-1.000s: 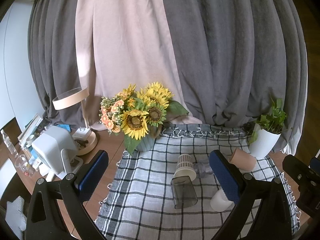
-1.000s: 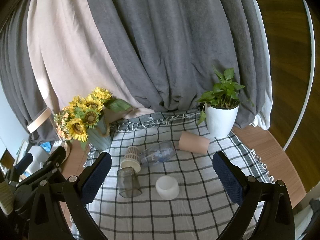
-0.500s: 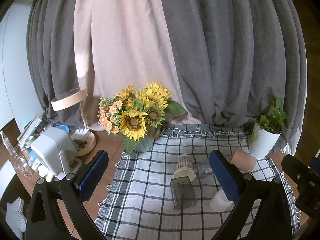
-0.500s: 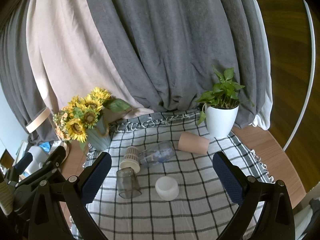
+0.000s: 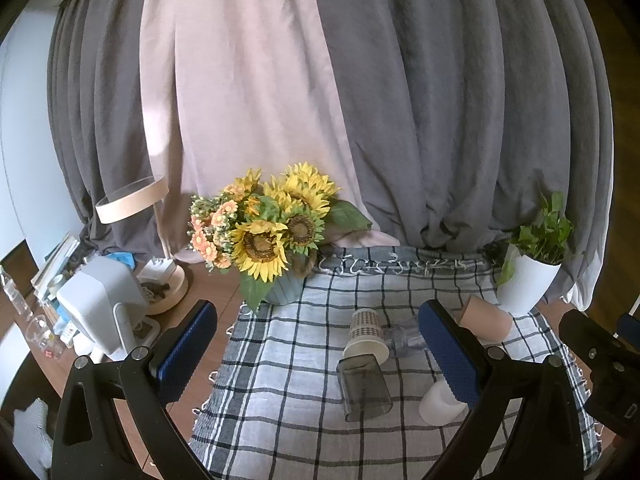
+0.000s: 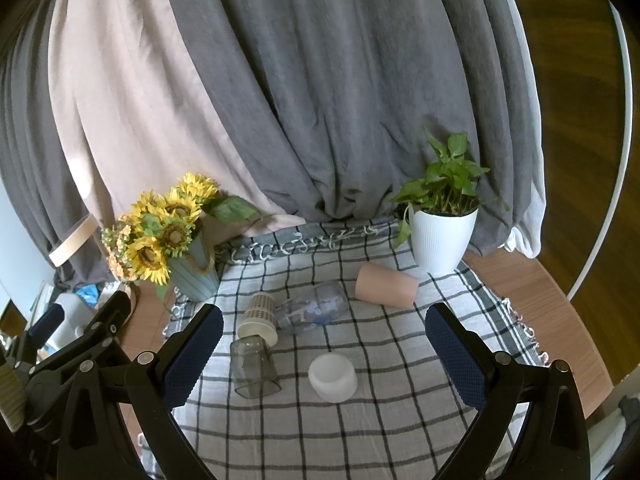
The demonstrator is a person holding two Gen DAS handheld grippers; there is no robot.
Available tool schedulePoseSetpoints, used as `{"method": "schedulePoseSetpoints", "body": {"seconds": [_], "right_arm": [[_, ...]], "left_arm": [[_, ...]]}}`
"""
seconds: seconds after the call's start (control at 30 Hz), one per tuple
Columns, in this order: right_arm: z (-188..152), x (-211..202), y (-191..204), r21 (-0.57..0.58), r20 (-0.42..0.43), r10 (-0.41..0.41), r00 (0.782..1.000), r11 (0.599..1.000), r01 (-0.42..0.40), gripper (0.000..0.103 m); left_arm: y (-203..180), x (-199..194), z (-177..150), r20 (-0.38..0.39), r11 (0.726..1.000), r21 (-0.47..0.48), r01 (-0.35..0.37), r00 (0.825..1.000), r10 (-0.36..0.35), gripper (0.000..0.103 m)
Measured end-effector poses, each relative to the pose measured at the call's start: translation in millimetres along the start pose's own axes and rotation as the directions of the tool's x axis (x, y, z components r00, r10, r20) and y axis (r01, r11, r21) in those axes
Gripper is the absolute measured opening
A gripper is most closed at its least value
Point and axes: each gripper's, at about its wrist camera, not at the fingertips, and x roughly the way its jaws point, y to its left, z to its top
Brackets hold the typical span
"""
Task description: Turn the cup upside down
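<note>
Several cups lie on a checked cloth [image 6: 360, 432]. A smoky clear cup [image 6: 255, 368] [image 5: 363, 386] lies on its side, mouth toward me. A patterned paper cup [image 6: 259, 320] [image 5: 365, 335] lies on its side behind it. A tan cup [image 6: 386, 290] [image 5: 485, 322] lies on its side at the back right. A clear bottle [image 6: 314, 312] lies between them. A white cup [image 6: 333, 376] [image 5: 436, 406] stands on its mouth at the middle. My left gripper [image 5: 316, 356] and right gripper [image 6: 322, 356] are open and empty, held above the near cloth.
A sunflower vase [image 6: 188, 264] [image 5: 276, 276] stands at the cloth's back left. A white plant pot [image 6: 442, 240] [image 5: 524, 284] stands at the back right. A lamp and white appliance [image 5: 100, 304] sit on the wooden table at left. Curtains hang behind.
Both views have shifted slightly; the cups have not moved and both grippers stay open.
</note>
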Motion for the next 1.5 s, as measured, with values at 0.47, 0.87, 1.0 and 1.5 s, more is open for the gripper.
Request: {"method": "schedulePoseSetpoints", "body": {"seconds": [0.47,0.87,1.0,1.5], "right_arm": [[-6.0,58.7,-38.0,0.182,-0.111,-0.095,0.989,0.977,0.114,0.102],[-22.4,159.5,-82.5,0.414,-0.338,-0.1,0.936,0.877,0.244,0.101],[-30.8,183.5,-98.5,0.482,-0.4,-0.089,0.912,0.826,0.292,0.101],[-36.3,221.3,-103.2,0.506,-0.467,-0.086,0.88,0.79,0.346,0.101]], "left_arm": [[-76.4,111.6,-2.0,-0.284,0.93,0.254,0.265,0.94,-0.191,0.102],[-163.9,229.1,-14.6,-0.564,0.75,0.433,0.5,0.799,-0.207,0.098],[-188.2,268.1,-28.9,-0.668,0.695,0.441,0.568,0.725,-0.169,0.093],[-217.7,327.3,-79.7,-0.762,0.616,0.51,0.601,0.648,-0.001,0.082]]}}
